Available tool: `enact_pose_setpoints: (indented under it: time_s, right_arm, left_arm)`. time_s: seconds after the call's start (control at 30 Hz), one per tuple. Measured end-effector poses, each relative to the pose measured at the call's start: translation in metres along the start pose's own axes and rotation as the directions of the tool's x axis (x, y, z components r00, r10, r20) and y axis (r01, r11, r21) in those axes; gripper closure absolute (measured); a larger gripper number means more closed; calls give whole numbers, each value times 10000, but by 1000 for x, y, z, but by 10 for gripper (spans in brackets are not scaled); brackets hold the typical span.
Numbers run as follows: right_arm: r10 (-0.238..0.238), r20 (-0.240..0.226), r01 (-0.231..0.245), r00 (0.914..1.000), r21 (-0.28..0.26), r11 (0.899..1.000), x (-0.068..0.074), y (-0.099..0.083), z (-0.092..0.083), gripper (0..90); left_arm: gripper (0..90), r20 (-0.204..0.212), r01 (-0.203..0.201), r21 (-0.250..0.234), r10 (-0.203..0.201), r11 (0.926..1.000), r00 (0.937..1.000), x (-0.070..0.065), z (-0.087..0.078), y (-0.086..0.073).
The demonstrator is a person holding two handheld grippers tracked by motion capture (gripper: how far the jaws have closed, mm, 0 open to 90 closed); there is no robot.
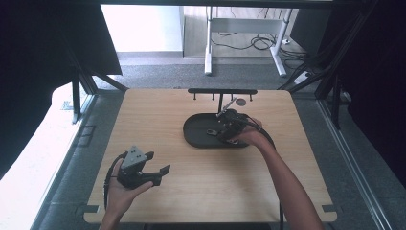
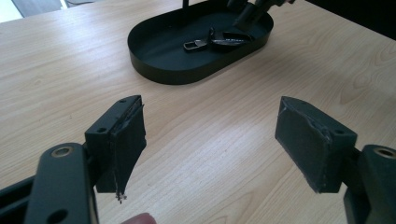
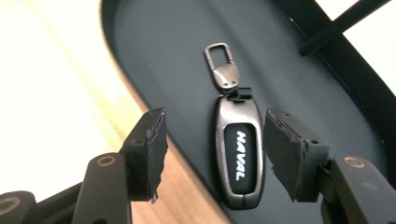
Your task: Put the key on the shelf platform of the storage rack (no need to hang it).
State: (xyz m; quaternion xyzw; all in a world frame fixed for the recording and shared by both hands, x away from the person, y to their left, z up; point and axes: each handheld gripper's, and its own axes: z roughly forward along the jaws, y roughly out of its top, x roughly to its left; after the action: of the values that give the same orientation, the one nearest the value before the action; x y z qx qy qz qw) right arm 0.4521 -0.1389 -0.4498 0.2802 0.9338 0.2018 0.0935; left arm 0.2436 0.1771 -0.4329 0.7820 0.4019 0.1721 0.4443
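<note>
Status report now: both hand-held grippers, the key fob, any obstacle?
Left hand-held gripper open, over bare table. Right hand-held gripper open above key fob. Fob flat in black tray, not gripped. Nothing in the way.

Both forearms are bare, with no sleeves in the high view. The left gripper [image 1: 154, 168] is black, topped by a grey three-cornered plate [image 1: 135, 155] with small dark holes, and a black cable loops from it. The right gripper [image 1: 218, 131] is black too. Each jaw carries a dark pad [image 3: 285, 149] (frayed along its edges) and brass-ringed screw holes.
</note>
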Motion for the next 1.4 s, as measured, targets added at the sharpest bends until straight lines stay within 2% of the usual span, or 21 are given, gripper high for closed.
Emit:
enact_pose_setpoints:
  time_s: [0.17, 0.47, 0.7, 1.13, 1.2, 1.4]
  right_arm:
    - [-194, -226, 184, 9996, -469, 9987, 10, -5, -14, 409]
    - [-516, -690, 465, 9963, -742, 9962, 23, -25, -25, 408]
    - [-614, -867, 518, 9943, -1091, 9927, 31, -45, -33, 409]
    - [-332, -1065, 149, 9938, -1681, 9857, 42, -89, -38, 410]
    - [-221, -1077, 16, 9939, -1866, 9824, 44, -100, -38, 412]
    - [52, -1111, -267, 9938, -1922, 9810, 48, -129, -30, 411]
  left_arm:
    - [246, -9, 43, -27, -43, 10000, 10000, 1, -1, 0]
    - [246, 35, 6, 44, -6, 10000, 10000, 0, -1, 0]
    - [246, 37, -15, 43, 15, 10000, 10000, 0, -1, 0]
    - [246, 127, 20, 167, -22, 9999, 9999, -1, 1, 0]
    - [246, 143, 9, 192, -12, 9998, 9999, -1, 1, 0]
    - [246, 130, -35, 211, 32, 9998, 9999, -2, 2, 0]
